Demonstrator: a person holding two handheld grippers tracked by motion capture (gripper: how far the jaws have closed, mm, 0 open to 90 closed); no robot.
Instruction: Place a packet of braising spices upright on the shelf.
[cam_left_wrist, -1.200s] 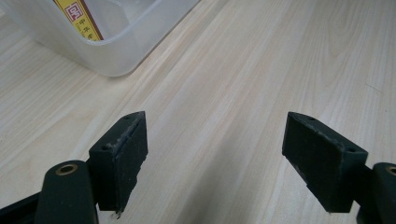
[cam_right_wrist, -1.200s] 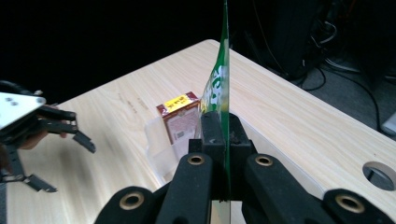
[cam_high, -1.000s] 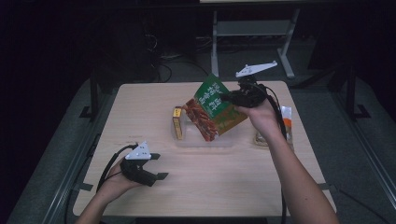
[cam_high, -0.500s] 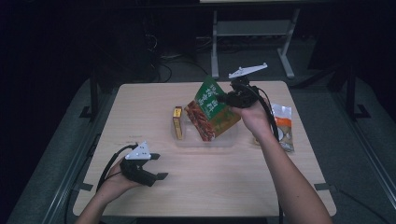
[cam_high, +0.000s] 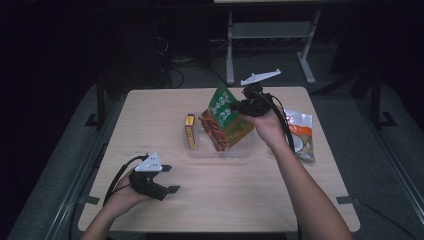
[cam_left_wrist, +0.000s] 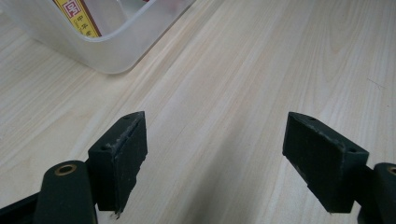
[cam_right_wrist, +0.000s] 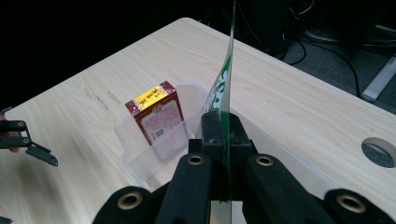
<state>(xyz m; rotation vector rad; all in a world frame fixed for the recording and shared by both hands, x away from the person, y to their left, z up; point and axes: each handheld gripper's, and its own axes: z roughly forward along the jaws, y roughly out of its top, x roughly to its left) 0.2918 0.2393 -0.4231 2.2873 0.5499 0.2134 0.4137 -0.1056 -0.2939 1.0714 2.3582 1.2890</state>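
Packing of snacks into the clear plastic rectangular tub (cam_high: 197, 150) at mid-desk appears part done. A red carton with a yellow top (cam_high: 190, 131) stands upright at the tub's left end (in the right gripper view (cam_right_wrist: 158, 120) it leans against the near wall).

The right tongs (cam_high: 239, 106) are clamped on the top edge of a flat green-and-red printed snack bag (cam_high: 226, 120); the right gripper view shows the bag (cam_right_wrist: 223, 79) edge-on, pinched between closed jaws. The bag hangs tilted over the tub, its lower corner at or just inside the rim; I cannot tell whether it touches the bottom. Judged: lowering and release remain.

An orange-and-white foil pouch (cam_high: 300, 134) lies flat on the light wooden desk (cam_high: 150, 110), right of the tub, probably the next item.

The left tongs (cam_high: 167, 178) rest near the front-left desk edge, jaws spread wide, gripping nothing (cam_left_wrist: 215, 154).
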